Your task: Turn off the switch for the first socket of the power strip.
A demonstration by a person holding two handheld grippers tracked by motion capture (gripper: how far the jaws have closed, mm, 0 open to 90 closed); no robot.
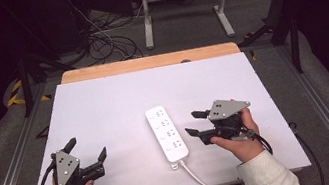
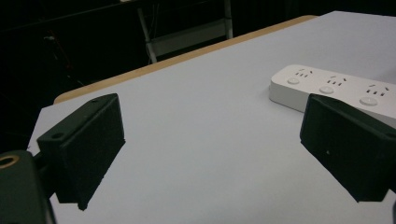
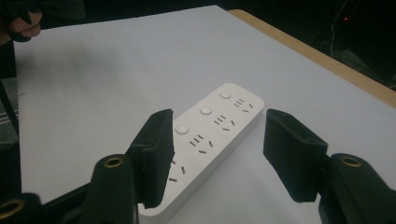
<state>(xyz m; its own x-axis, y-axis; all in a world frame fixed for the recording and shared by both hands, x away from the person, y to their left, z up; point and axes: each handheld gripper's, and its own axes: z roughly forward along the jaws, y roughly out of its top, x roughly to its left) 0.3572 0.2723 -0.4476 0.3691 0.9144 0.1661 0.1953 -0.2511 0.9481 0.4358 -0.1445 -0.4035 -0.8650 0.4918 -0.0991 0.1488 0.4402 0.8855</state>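
- One power strip (image 1: 167, 133), white, lying just right of the middle of the tabletop (image 1: 104, 107), about 5 o'clock from its centre.
- Four socket groups on that strip, in a single row along its length.
- Four round buttons, one beside each socket group; three are clear in the right gripper view.
- One white cord (image 1: 203, 182), leaving the strip's near end toward 5 o'clock.
- Two tongs: the left tongs (image 1: 86, 148) at 8 o'clock, the right tongs (image 1: 195, 123) at 4 o'clock, each with two black jaws standing apart.
- Two hands, one on each.
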